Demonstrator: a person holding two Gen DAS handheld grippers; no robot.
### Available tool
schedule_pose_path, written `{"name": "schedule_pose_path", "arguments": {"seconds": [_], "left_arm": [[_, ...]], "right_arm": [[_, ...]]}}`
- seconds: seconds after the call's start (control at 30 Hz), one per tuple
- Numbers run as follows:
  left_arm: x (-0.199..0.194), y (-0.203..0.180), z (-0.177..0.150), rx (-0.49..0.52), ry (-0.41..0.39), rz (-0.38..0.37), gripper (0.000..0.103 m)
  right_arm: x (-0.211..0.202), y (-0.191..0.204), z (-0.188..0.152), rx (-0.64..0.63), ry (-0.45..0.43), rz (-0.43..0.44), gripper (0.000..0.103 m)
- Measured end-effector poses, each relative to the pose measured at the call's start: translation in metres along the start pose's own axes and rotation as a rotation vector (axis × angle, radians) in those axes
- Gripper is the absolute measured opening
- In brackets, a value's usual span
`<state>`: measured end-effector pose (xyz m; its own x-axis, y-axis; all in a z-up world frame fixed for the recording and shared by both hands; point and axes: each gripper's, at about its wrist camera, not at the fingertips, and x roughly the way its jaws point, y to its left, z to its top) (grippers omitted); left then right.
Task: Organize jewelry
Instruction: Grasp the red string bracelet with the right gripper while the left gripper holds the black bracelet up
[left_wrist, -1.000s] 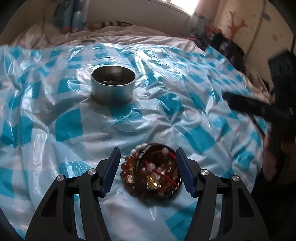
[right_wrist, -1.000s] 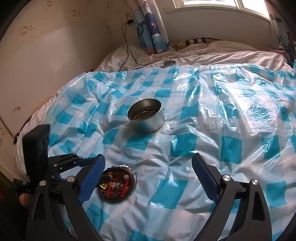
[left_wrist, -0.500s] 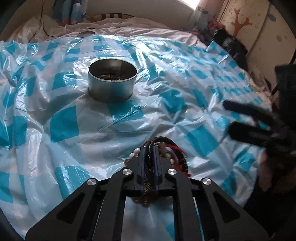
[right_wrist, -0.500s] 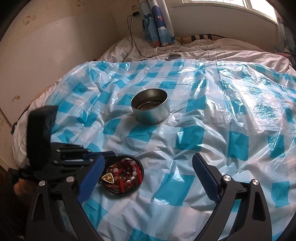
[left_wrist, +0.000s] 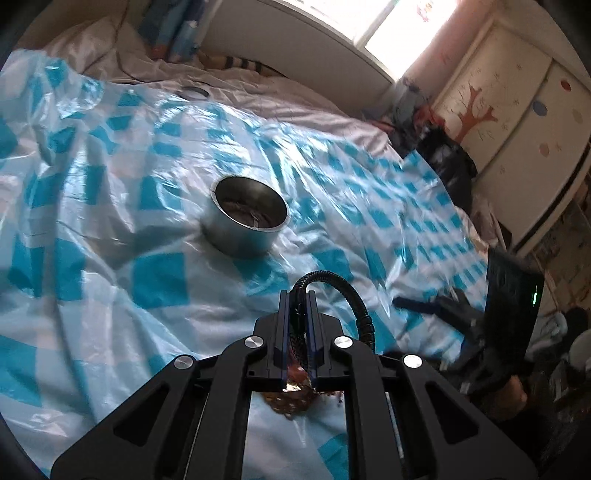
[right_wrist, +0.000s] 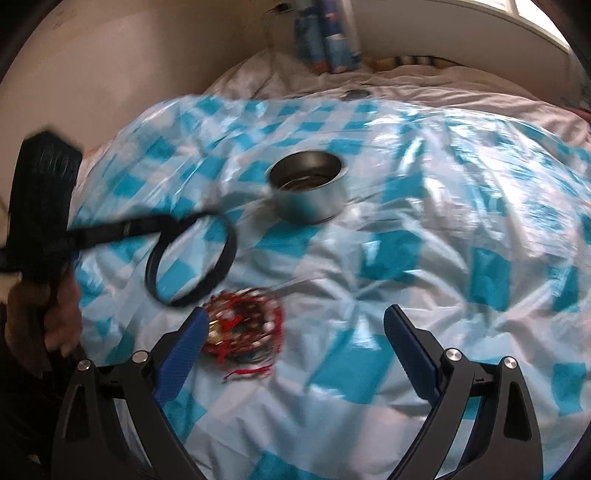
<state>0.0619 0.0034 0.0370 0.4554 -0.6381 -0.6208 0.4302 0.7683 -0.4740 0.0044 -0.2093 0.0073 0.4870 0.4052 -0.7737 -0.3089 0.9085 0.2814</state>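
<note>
- The left gripper (left_wrist: 297, 306) fills the lower middle of the left wrist view; its blue-padded jaws are pressed almost together on a black braided cord bracelet (left_wrist: 352, 299), which loops up out of the tips and arcs down to the right.
- In the right wrist view the same bracelet (right_wrist: 192, 258) shows as a black ring hanging off the tip of the left gripper (right_wrist: 207, 216), at the left centre of the frame, lifted clear of the bed cover.
- A hand (right_wrist: 44, 317) grips the left gripper's handle at the left edge of that view.
- The heap of red-corded beaded jewelry (right_wrist: 245, 328) lies on the cover in the lower middle, just below and right of the hanging ring; a gold pendant shows at its left edge.
- The right gripper (right_wrist: 293, 343) has its jaws spread wide with nothing between the pads; its left pad sits just beside the heap's left edge, and whether it touches is unclear through blur. The right pad is well apart from the heap.
- In the left wrist view part of the heap (left_wrist: 291, 400) peeks out beneath the closed jaws.
- A round silver metal tin (right_wrist: 308, 192), open-topped with some contents inside, stands upright above the heap, apart from both grippers; it sits mid-frame in the left view (left_wrist: 247, 221).
- Everything rests on a blue-and-white checked plastic sheet (right_wrist: 424, 258) spread over a bed.
</note>
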Motion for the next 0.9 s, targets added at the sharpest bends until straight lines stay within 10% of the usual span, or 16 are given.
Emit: {"name": "schedule_pose_path", "arguments": {"seconds": [0.3,0.5,0.6,0.83,0.9], "left_arm": [[-0.010,0.012,0.004,-0.028,-0.025,0.023,0.007],[-0.013,0.013,0.004,-0.030,-0.033,0.026,0.007],[-0.012,0.013,0.004,-0.033,-0.034,0.027,0.007],[-0.012,0.014,0.005,-0.033,-0.032,0.028,0.007],[-0.012,0.014,0.005,-0.032,-0.031,0.028,0.007]], "right_arm": [[0.046,0.030,-0.015,-0.105,0.126,0.021,0.091],[0.042,0.034,-0.019,-0.144,0.151,0.072,0.024],[0.035,0.032,-0.019,-0.138,0.139,0.083,0.011],[0.033,0.035,-0.019,-0.152,0.190,0.148,0.010],[0.038,0.036,-0.022,-0.156,0.209,0.144,0.046]]}}
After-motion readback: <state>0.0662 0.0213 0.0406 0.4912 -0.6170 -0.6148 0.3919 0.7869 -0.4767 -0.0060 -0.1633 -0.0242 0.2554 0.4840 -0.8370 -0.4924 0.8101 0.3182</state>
